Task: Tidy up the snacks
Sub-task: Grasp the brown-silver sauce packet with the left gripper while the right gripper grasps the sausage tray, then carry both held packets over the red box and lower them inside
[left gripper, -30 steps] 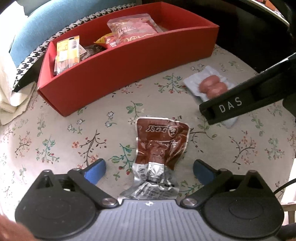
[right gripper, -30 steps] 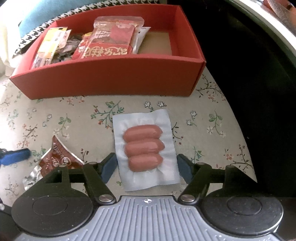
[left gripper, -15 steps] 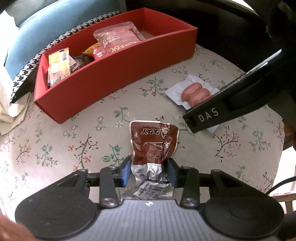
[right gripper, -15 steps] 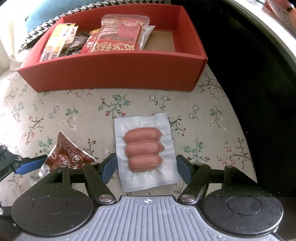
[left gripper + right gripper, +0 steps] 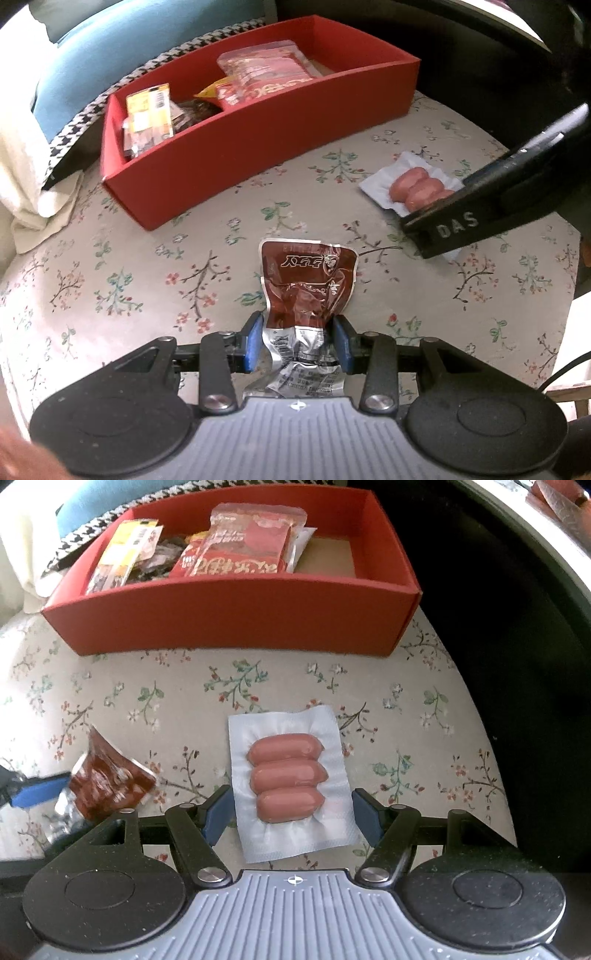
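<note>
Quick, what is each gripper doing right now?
Left gripper: shut on the brown packet.
Right gripper: open, fingers either side of the sausage pack, not squeezing it.

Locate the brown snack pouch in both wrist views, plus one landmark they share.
Left wrist: brown snack pouch at lower centre, pinched between the left gripper fingers.
Right wrist: the same pouch at the lower left, left of the sausage pack.
Shared landmark: red box along the top.
</note>
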`<state>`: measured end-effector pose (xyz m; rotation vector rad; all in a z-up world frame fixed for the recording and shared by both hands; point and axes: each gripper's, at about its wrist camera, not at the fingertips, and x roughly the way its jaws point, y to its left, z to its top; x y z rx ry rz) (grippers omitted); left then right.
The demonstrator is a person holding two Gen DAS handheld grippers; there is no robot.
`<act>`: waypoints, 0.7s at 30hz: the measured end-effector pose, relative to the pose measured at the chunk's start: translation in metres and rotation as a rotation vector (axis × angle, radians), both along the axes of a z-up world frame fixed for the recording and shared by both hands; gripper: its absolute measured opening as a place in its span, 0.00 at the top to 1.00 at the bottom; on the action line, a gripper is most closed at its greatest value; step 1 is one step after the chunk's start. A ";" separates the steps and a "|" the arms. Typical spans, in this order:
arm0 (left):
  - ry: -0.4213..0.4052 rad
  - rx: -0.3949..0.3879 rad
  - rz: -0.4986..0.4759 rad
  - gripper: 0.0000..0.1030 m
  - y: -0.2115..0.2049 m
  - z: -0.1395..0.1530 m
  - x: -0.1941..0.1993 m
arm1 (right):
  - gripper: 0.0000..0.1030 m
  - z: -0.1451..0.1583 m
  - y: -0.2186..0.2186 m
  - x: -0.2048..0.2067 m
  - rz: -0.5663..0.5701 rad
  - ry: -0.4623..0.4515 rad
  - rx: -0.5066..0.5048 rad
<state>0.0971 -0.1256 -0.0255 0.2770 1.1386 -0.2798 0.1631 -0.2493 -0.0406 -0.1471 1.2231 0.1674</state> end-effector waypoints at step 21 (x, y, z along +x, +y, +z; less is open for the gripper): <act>-0.033 -0.021 0.053 0.67 0.026 0.015 0.000 | 0.27 0.018 0.016 -0.010 0.015 -0.048 0.035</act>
